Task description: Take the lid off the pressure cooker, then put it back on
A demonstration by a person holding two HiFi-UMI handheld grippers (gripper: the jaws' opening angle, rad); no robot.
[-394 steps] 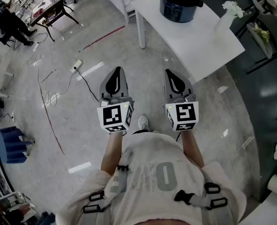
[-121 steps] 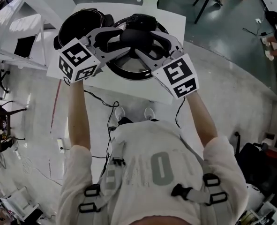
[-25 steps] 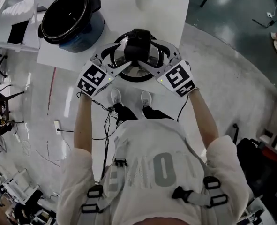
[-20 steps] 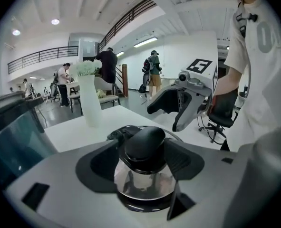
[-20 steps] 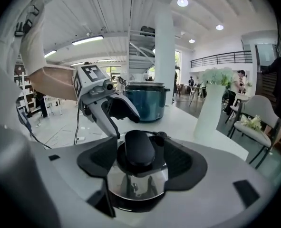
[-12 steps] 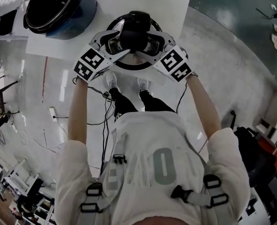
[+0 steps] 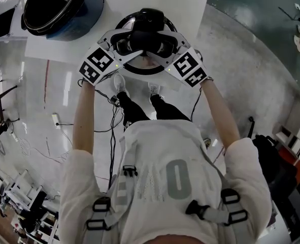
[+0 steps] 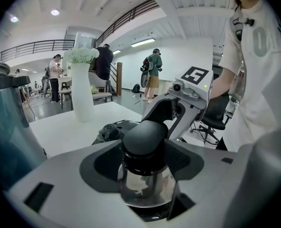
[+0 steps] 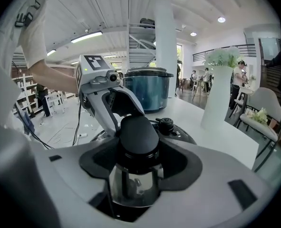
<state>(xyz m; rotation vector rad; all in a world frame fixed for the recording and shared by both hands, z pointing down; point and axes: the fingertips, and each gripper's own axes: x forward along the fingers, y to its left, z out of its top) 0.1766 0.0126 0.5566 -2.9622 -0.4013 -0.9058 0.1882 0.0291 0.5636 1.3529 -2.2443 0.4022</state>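
Now lid knob (image 7: 148, 25) clamped in left gripper (image 7: 132, 40) and just-closing right gripper (image 7: 163, 42)

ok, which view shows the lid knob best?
Right gripper view: the lid knob fills the centre, with its shiny stem visible below. Left gripper view shows it nearly as well from the opposite side. Head view shows only its dark top, small.

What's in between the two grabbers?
The black knob of the lid, between the left gripper and the right gripper, whose jaws have just been closing around it. Both gripper views show it.
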